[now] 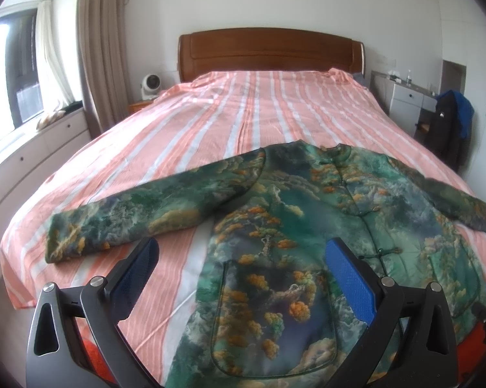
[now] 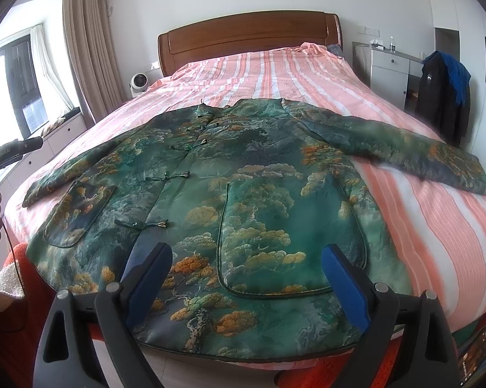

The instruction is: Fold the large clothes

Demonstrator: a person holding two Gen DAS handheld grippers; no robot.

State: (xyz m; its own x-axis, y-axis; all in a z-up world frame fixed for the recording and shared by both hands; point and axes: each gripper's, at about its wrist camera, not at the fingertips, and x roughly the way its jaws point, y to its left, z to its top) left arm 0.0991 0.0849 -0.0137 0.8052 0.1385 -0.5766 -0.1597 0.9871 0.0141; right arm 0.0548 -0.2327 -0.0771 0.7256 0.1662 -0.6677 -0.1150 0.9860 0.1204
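A large green padded jacket [image 1: 311, 213] with an orange and white landscape print lies flat, front up, on the near end of the bed, both sleeves spread out. It also shows in the right wrist view [image 2: 243, 174]. Its left sleeve [image 1: 120, 220] reaches toward the bed's left edge; its right sleeve [image 2: 404, 148] reaches right. My left gripper [image 1: 243, 271] is open and empty, above the jacket's left hem and pocket. My right gripper [image 2: 246, 274] is open and empty, above the right pocket near the hem.
The bed has a pink and white striped sheet [image 1: 243, 113] and a wooden headboard [image 1: 269, 51]. A white fan [image 1: 150, 85] stands at the left, white drawers [image 1: 404, 97] and a dark coat on a chair [image 1: 450, 123] at the right. Orange fabric [image 2: 26, 291] lies below the bed's foot.
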